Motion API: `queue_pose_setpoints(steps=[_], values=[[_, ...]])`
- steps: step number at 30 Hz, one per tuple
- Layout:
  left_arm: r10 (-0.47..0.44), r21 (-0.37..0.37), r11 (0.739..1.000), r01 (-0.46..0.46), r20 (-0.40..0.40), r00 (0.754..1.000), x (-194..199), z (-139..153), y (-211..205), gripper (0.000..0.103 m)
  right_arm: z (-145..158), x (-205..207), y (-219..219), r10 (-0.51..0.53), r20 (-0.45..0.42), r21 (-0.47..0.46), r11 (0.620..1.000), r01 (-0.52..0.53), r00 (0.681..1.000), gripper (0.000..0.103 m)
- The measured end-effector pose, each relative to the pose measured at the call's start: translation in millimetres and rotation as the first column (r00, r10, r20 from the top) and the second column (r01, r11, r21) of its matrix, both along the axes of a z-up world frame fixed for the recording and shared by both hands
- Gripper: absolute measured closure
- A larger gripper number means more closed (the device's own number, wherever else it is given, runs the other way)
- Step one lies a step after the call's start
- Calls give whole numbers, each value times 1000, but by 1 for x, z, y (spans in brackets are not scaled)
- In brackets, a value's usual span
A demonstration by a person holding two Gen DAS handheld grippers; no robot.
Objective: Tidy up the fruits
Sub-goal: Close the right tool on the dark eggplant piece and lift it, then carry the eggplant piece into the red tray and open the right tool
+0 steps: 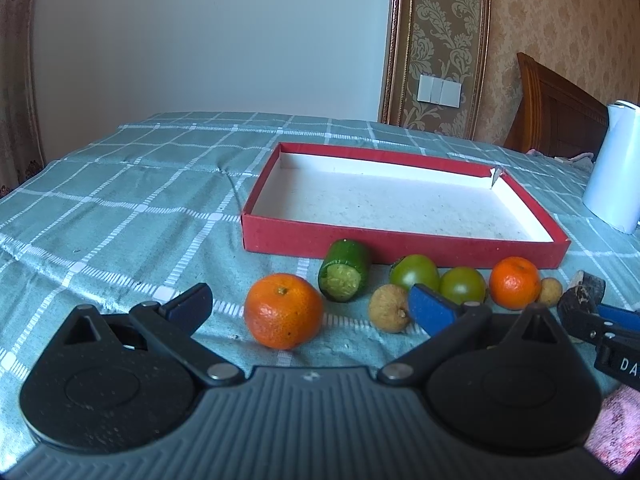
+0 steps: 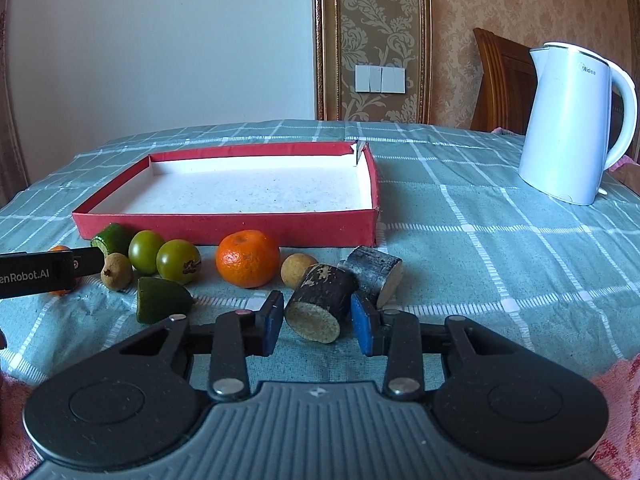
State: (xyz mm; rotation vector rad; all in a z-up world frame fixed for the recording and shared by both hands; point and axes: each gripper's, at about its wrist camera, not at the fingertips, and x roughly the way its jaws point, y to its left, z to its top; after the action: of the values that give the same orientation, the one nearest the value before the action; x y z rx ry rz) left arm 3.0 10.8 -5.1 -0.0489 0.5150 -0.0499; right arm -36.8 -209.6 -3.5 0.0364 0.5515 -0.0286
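Note:
A red tray (image 1: 400, 246) (image 2: 224, 230) with a white floor lies on the checked cloth. In front of it lie two tangerines (image 1: 283, 311) (image 2: 247, 258), two green tomatoes (image 1: 414, 272) (image 2: 178, 261), cucumber pieces (image 1: 344, 270) (image 2: 160, 300), small brown longans (image 1: 389, 308) (image 2: 298, 270) and two dark sugarcane pieces (image 2: 322, 302). My left gripper (image 1: 308, 304) is open, its jaws wide on either side of the near tangerine. My right gripper (image 2: 318, 322) is open around the near sugarcane piece, pads close beside it.
A white kettle (image 2: 576, 128) (image 1: 614, 172) stands at the right rear of the table. A wooden chair back (image 2: 504, 80) is behind it. Pink cloth (image 2: 616, 412) lies at the near edge. The left gripper's body (image 2: 40, 276) reaches in from the left.

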Motion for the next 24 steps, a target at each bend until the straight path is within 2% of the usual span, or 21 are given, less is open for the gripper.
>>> queue_pose_setpoints(steps=[11,16,20,24], values=[[0,-18,1000,0,-4,1000,1,-1,3,0,1,-2,-4,-2,7,43,999,2,1000,69],[0,-17,1000,0,-3,1000,1,-1,3,0,24,-7,0,21,90,43,999,-24,996,69],[3,-19,1000,-3,-4,1000,1,-1,4,0,46,14,1,34,139,31,999,-38,990,69],[7,-19,1000,-7,-6,1000,2,-1,4,0,53,51,-3,45,130,61,997,-54,991,69]])
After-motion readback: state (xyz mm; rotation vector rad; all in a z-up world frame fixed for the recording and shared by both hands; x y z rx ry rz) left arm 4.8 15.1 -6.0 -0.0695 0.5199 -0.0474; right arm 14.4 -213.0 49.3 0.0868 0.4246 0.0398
